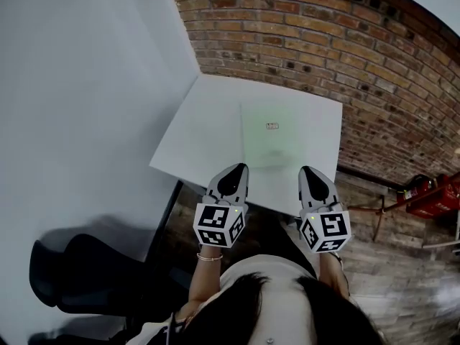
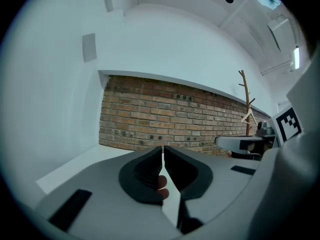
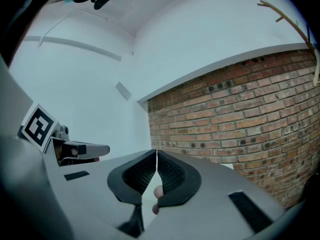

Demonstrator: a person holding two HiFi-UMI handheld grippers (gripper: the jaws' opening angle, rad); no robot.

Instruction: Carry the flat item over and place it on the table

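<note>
Pale green and nearly see-through, the flat sheet (image 1: 272, 139) lies square on the white desk (image 1: 188, 146), its small label (image 1: 272, 126) facing up and its near edge close to the desk's front edge. Our left tool (image 1: 236, 169) and right tool (image 1: 309, 171) sit at that front edge, one toward each near corner of the sheet. Each is pinched narrow, tips together, and nothing shows between the pads. We judge the placing all but done, so what matters is leaving cleanly. We would lift both tools straight up and back together rather than sliding them off, because a thin sheet like this will likely skate on a smooth top at the lightest brush. We would also check that no part overhangs the front edge. The brick wall (image 1: 302, 34) behind is well clear.
</note>
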